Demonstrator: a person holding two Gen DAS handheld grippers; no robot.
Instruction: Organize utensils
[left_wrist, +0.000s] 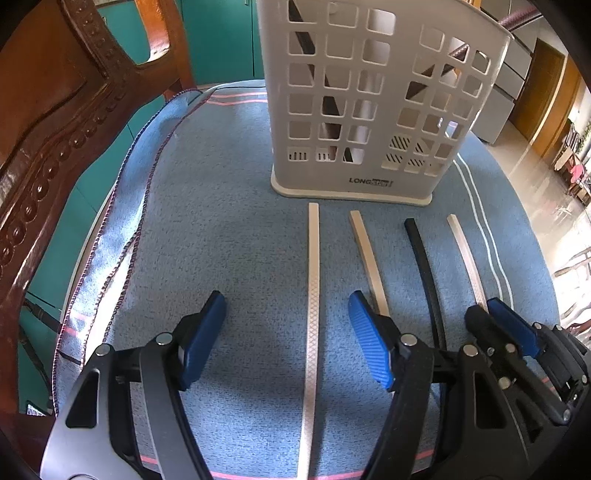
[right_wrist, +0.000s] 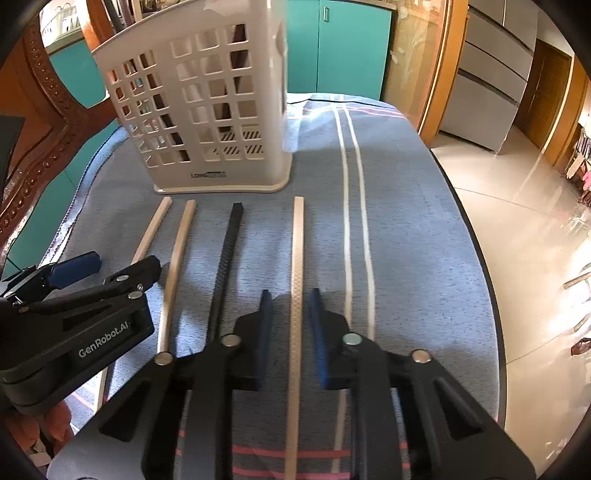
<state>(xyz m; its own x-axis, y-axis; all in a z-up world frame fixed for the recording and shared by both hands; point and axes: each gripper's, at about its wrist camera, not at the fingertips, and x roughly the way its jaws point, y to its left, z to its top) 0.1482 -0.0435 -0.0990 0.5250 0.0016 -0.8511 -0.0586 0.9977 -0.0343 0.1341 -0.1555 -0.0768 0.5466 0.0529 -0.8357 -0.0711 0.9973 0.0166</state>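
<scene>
Four chopsticks lie side by side on the blue cloth in front of a white slotted utensil basket (left_wrist: 369, 103) (right_wrist: 207, 110) that holds dark and pale sticks. My left gripper (left_wrist: 287, 301) (right_wrist: 127, 262) stands open astride the leftmost cream chopstick (left_wrist: 313, 258) (right_wrist: 153, 229), its pads well clear of it. Beside that one lie a wooden chopstick (left_wrist: 365, 251) (right_wrist: 179, 251) and a black one (left_wrist: 421, 254) (right_wrist: 227, 266). My right gripper (right_wrist: 290, 295) (left_wrist: 482, 308) straddles the rightmost cream chopstick (right_wrist: 297, 251) (left_wrist: 466, 258) with narrow jaws; slim gaps show beside the stick.
A carved wooden chair (left_wrist: 55, 129) stands close on the left. The blue cloth (right_wrist: 406, 240) covers a rounded table whose edge (right_wrist: 484, 258) drops to a shiny tiled floor on the right. Teal cabinets (right_wrist: 351, 48) stand behind.
</scene>
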